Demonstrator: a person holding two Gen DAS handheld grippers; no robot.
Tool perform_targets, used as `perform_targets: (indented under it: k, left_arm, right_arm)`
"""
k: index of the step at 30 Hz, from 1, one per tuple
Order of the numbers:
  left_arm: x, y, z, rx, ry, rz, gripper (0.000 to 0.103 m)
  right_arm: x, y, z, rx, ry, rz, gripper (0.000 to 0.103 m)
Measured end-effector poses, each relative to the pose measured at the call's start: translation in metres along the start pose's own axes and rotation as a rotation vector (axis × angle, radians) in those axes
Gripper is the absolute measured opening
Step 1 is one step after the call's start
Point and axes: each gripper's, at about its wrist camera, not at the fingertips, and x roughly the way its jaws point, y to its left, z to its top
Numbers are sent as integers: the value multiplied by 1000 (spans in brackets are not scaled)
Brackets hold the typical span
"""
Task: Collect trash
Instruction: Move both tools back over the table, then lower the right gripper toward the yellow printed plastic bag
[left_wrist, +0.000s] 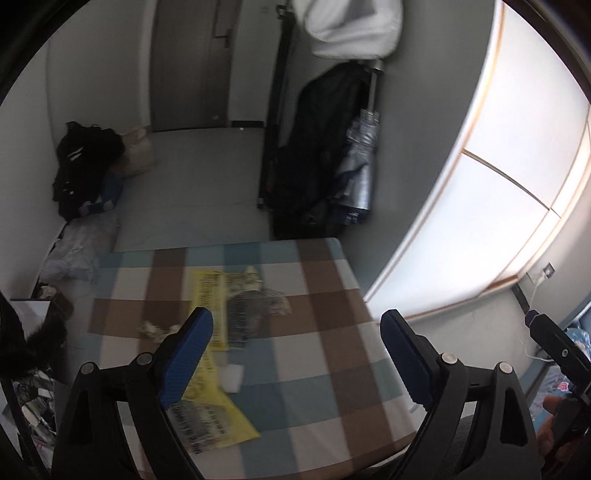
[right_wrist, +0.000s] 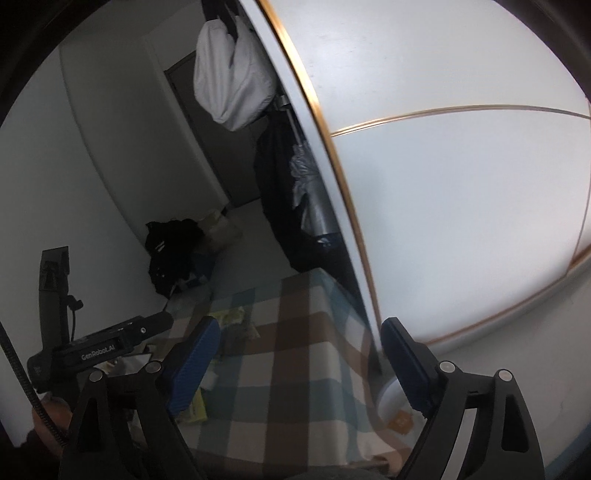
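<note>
While both jaws stand wide with nothing between them, the left tool (left_wrist: 295, 328) hangs above the checked worktop (left_wrist: 317, 354), and the right tool (right_wrist: 299, 332) hangs over its right side. Trash lies near the left tool: a yellow wrapper (left_wrist: 207, 295) at eleven o'clock, a white scrap (left_wrist: 232, 374) at seven, a crumpled tissue (left_wrist: 151, 329) at nine. Beyond, at eleven, a black bag (left_wrist: 81, 166) sits by the wall.

Left wrist view: above checkered table (left_wrist: 314, 332), angled down, wardrobe (left_wrist: 480, 184) at right. Right wrist view: farther right, close beside wardrobe (right_wrist: 443, 184), aimed less steeply. Shared: table (right_wrist: 295, 350), door (left_wrist: 192, 66), hanging white bag (right_wrist: 232, 81).
</note>
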Motion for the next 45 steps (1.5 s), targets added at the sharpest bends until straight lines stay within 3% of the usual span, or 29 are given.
perform_targets:
  k: [5,11,19,24,32,41,45]
  left_arm:
    - [-8,38,-11,-23,-16,70,96]
    - [-7,99,-33,-93,14,149,96]
    - [8,154,-58,-211,45,90,96]
    - [14,177,-63,-302,77,19,96]
    - [21,214,-77,-398,127,15,96]
    - [15,251,-73,-545,78,28,96]
    - [18,260,-77,-576,96,27,96]
  right_arm:
    - [20,44,-10,2,42,42,98]
    - [60,94,-33,-27,105,59,98]
    - [96,120,-64,-148,175,21,98]
    - [115,123,-76,-149,222,27,98]
    - [138,145,-93,-237,274,37,98]
    - [172,177,-121,-330,401,21,98]
    - [195,190,-141,-328,454,-8,98]
